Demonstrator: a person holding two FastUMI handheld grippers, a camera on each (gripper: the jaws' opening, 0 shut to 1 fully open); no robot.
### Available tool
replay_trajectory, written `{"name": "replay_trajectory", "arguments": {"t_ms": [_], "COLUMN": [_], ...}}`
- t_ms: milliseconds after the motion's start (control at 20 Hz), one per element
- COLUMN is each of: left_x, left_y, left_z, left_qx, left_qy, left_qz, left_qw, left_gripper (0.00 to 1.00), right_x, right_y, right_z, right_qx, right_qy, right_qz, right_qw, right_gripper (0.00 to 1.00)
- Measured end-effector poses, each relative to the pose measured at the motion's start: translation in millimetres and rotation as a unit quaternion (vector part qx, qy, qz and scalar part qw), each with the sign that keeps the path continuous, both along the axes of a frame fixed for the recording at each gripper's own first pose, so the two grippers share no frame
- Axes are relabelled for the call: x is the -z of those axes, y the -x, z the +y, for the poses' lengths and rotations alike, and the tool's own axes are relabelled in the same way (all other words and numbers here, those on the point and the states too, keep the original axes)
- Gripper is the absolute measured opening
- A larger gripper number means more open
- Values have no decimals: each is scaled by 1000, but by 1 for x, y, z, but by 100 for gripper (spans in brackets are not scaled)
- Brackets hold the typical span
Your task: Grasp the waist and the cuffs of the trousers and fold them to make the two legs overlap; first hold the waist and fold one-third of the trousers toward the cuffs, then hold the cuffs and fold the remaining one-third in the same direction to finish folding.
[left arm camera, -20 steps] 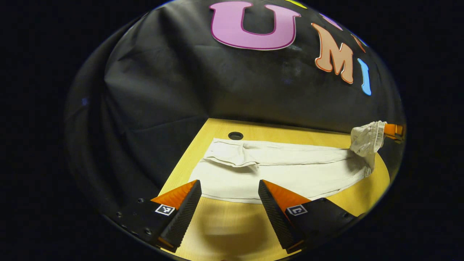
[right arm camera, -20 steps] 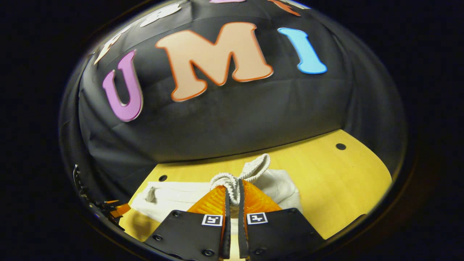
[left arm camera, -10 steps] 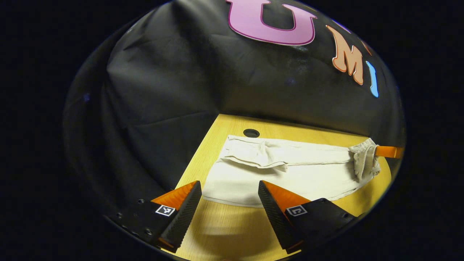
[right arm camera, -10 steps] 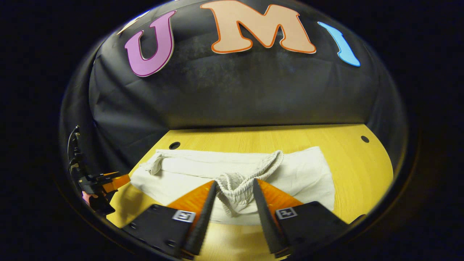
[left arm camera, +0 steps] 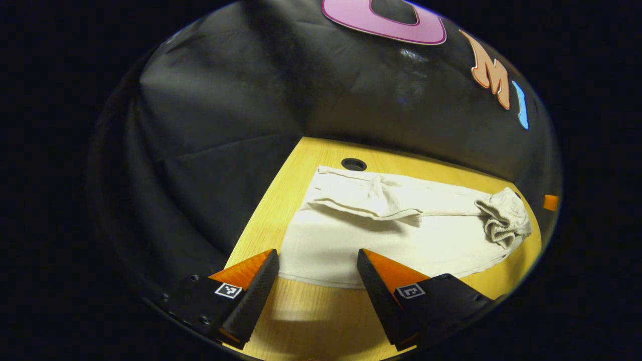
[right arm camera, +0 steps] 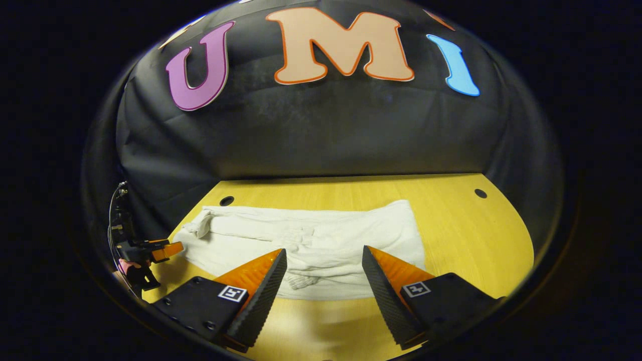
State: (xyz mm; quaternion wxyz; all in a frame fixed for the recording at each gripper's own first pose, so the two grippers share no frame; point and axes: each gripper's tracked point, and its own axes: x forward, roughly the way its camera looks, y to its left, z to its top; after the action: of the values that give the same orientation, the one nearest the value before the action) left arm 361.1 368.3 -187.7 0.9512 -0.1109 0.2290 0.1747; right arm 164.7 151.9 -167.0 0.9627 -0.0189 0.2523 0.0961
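Note:
Cream trousers (left arm camera: 401, 240) lie stretched across the yellow table (left arm camera: 311, 321), also seen from the right gripper view as trousers (right arm camera: 321, 233). The elastic waist (left arm camera: 504, 218) rests bunched on top of the cloth at the right end. The cuffs (left arm camera: 346, 188) lie rumpled at the left end near a table hole. My left gripper (left arm camera: 316, 256) is open, hovering at the near hem with nothing between its fingers. My right gripper (right arm camera: 323, 253) is open just in front of the dropped waist (right arm camera: 301, 278), not touching it. The left gripper (right arm camera: 153, 249) also shows at the far left.
Black cloth walls rise behind and to the left of the table. Round holes sit in the tabletop at the back left (right arm camera: 226, 200) and back right (right arm camera: 480, 193). Bare wood (right arm camera: 466, 235) extends to the right of the trousers. An edge of the right gripper (left arm camera: 550, 202) shows.
My right gripper has opened and let go of the waist, which dropped onto the trousers; the gripper drew back. My left gripper stayed open and shifted slightly.

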Motion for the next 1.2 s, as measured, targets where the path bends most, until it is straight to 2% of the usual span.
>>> {"name": "replay_trajectory", "arguments": {"t_ms": [150, 200, 250, 300, 350, 400, 450, 500, 550, 600, 650, 700, 750, 800, 950, 1000, 1050, 1100, 1200], "left_x": [3, 6, 9, 9, 7, 8, 7, 9, 7, 8, 6, 6, 6, 4, 1, -3, -7, -14, -30], "left_y": [-2, -2, 0, 0, 0, -2, -4, -6, -11, -13, -14, -16, -17, -18, -17, -16, -17, -18, -18], "left_z": [-2, -3, -4, -2, -1, -3, -9, -14, -20, -26, -29, -28, -30, -30, -31, -32, -34, -33, -37], "left_qx": [4, 5, 8, 9, 11, 18, 27, 30, 40, 44, 40, 34, 31, 29, 26, 28, 30, 31, 32], "left_qy": [-4, -5, -10, -19, -23, -24, -23, -24, -20, -14, -11, -8, -5, -1, 9, 11, 9, 6, 7], "left_qz": [10, 18, 32, 38, 46, 45, 48, 55, 51, 49, 47, 43, 40, 33, 20, 16, 10, 4, -9], "left_qw": [1000, 1000, 999, 999, 999, 999, 998, 998, 998, 998, 998, 998, 999, 999, 999, 999, 999, 999, 999], "left_gripper": [96, 95, 94, 94, 90, 86, 80, 64, 57, 40, 22, 5, 2, 0, 0, 0, 0, 0, 0], "right_x": [-5, -7, -11, -15, -19, -23, -27, -30, -33, -36, -38, -41, -42, -43, -47, -49, -52, -54, -55], "right_y": [5, 4, 3, 5, 6, 6, 6, 8, 8, 11, 13, 15, 17, 20, 27, 29, 29, 31, 34], "right_z": [-29, -36, -43, -50, -57, -63, -68, -73, -78, -82, -87, -92, -98, -103, -117, -124, -129, -132, -137], "right_qx": [30, 40, 49, 58, 66, 73, 78, 82, 85, 88, 90, 93, 95, 97, 105, 109, 112, 112, 111], "right_qy": [2, 0, -3, -6, -9, -12, -14, -15, -14, -11, -7, 0, 7, 12, 27, 37, 47, 52, 55], "right_qz": [-3, -6, -11, -15, -20, -24, -28, -31, -35, -38, -41, -44, -45, -46, -45, -48, -53, -53, -53], "right_qw": [1000, 999, 999, 998, 998, 997, 996, 996, 996, 995, 995, 995, 994, 994, 993, 992, 991, 991, 991], "right_gripper": [96, 92, 97, 92, 97, 92, 97, 92, 92, 97, 92, 92, 92, 97, 96, 92, 92, 97, 97]}}
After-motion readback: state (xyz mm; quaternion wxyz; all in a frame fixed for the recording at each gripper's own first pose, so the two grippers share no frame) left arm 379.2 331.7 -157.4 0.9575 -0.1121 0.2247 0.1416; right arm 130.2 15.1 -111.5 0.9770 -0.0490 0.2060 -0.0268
